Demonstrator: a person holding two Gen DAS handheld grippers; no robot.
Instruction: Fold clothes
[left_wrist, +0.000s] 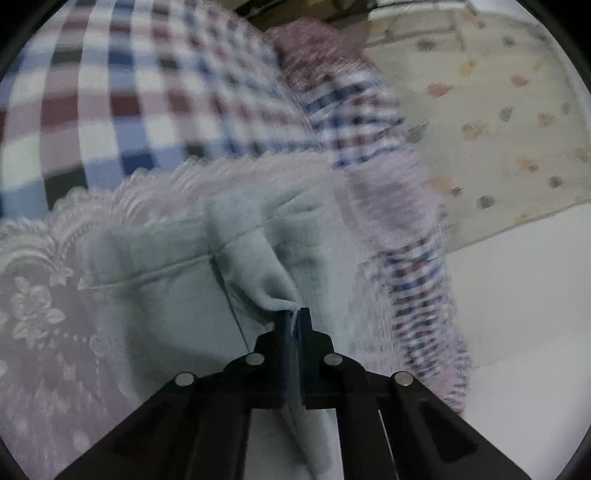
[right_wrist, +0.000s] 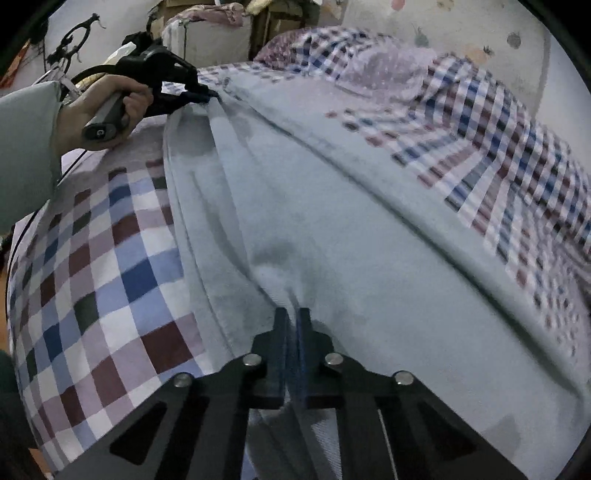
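both claws are in play: left claw (left_wrist: 294, 321) pinched tight on a corner of the pale garment (right_wrist: 314, 221), right claw (right_wrist: 292, 321) clamped on its opposite edge. the garment lies stretched across the checked bedcover (right_wrist: 122, 266), no neat fold visible yet, so most work remains.

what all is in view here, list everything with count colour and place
garment: one, pale grey-blue, spread over the bed, pinched at two edges
checked bedspread: one, red, blue and white squares, under the garment
lace cover: one, pale lilac with flowers, left in the left wrist view
patterned sheet: one, cream with small prints, right in the left wrist view
dotted pillow: one, lilac, far end of the bed
left hand: one, holding the left gripper's handle
left gripper: one, black, fingers shut on the garment
right gripper: one, black, fingers shut on the garment
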